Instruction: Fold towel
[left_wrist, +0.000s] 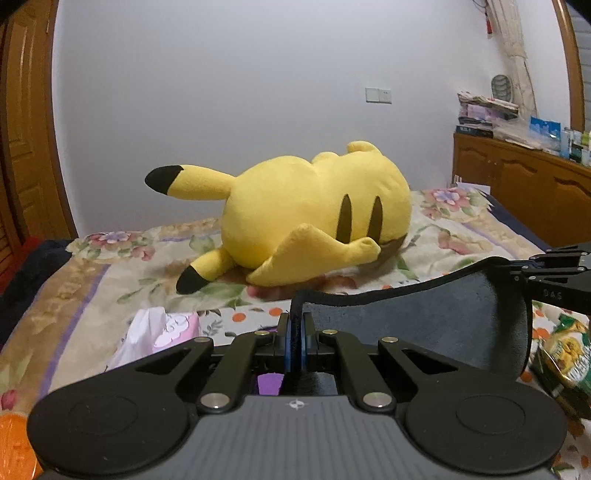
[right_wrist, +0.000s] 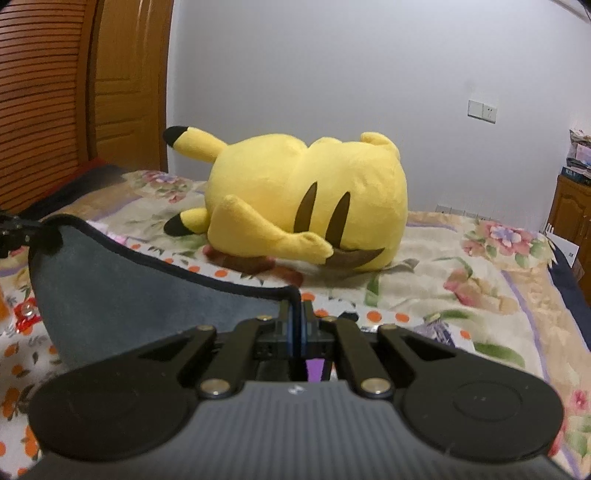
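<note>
Hanging slack between 2 grippers above the bed (left_wrist: 436, 240), the grey towel (left_wrist: 424, 317) has a dark bound edge that sags in a curve. The left gripper (left_wrist: 296, 325) is clenched on 1 corner, the right gripper (right_wrist: 296, 314) on the other. At 12 o'clock lies a yellow plush (left_wrist: 314, 210). The towel's lower part is hidden behind the gripper bodies.
</note>
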